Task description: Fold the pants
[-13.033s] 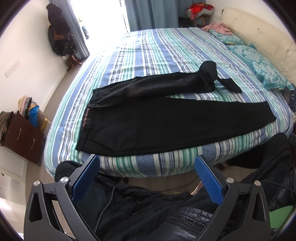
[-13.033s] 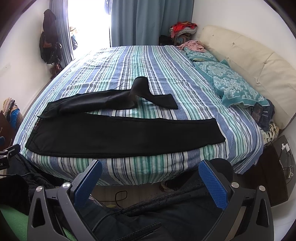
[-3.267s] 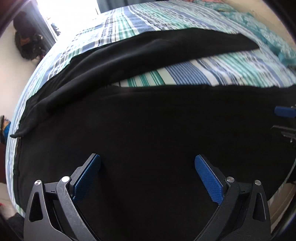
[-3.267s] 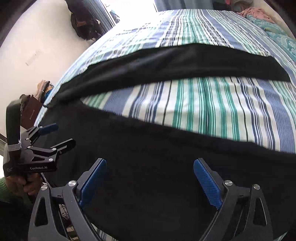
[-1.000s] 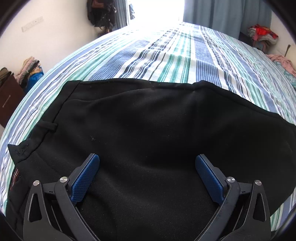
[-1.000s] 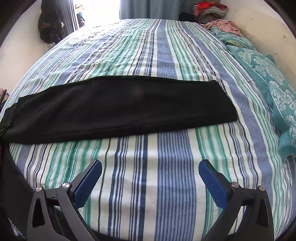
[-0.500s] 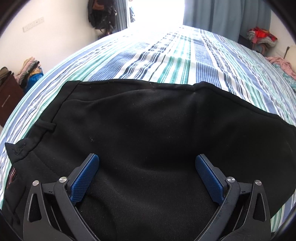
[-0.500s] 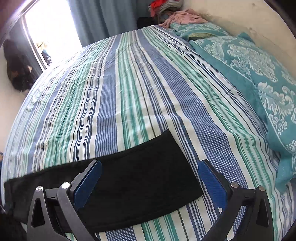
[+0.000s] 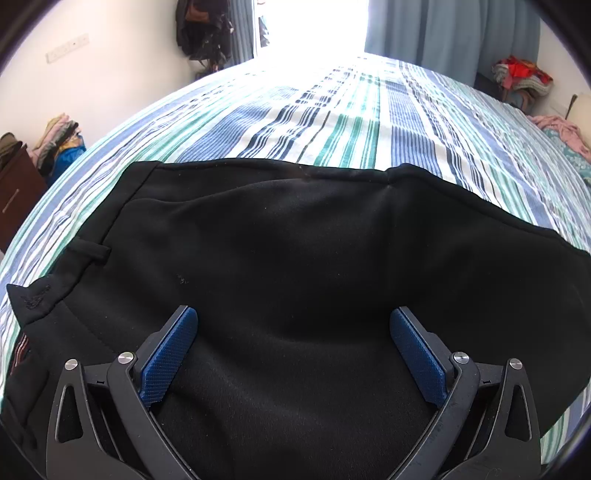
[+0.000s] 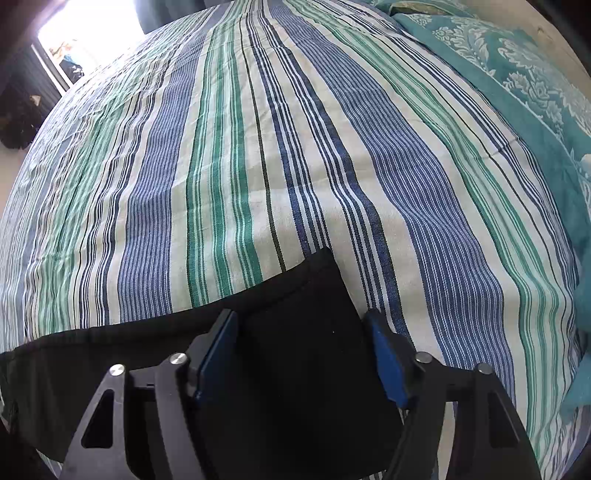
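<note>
L hand-held gripper (image 9: 293, 350): jaws wide | R hand-held gripper (image 10: 301, 349): jaws part-closed, gap

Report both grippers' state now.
Left gripper: open, over the pants, holding nothing.
Right gripper: open, astride the pants' leg end.

From my left wrist camera the pants (image 9: 295, 258) run off the frame at the bottom and at both lower sides, so I can't see the legs or the near edge of the waist. The left gripper (image 9: 293, 350) hides the cloth under its arms, and I can't tell whether its fingers touch the fabric. The window (image 9: 314, 26) is blown out to white. The clothes pile (image 9: 522, 75) at far right is too small to sort out.

On my right wrist camera the leg end (image 10: 303, 350) disappears behind the right gripper (image 10: 303, 354), and its lower hem corner is cut off. The pillow (image 10: 517, 74) leaves the frame at right.
</note>
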`<state>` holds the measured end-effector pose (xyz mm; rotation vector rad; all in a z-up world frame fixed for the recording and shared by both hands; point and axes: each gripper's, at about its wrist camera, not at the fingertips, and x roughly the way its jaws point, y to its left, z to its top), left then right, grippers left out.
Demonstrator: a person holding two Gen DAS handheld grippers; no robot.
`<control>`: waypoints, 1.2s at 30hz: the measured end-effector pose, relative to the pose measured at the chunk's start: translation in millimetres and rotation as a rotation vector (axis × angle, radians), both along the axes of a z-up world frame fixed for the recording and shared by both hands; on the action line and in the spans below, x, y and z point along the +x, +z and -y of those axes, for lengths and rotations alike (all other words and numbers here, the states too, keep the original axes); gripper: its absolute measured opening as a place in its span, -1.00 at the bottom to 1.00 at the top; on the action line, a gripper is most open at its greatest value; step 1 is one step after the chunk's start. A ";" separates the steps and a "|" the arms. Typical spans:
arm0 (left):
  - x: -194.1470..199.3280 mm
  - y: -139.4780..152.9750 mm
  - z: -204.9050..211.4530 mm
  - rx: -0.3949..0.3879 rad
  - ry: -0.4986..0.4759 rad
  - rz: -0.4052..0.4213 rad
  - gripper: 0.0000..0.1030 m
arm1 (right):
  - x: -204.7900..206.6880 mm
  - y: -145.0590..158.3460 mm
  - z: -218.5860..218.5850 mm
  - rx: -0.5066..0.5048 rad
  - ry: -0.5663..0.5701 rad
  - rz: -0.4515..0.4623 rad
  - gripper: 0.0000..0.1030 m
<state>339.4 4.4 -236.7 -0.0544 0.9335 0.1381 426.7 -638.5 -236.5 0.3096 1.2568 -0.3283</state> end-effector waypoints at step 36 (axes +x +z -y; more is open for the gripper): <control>-7.5 37.5 31.5 0.182 -0.079 -0.103 0.99 | -403.0 104.7 -138.7 0.047 -0.327 0.271 0.36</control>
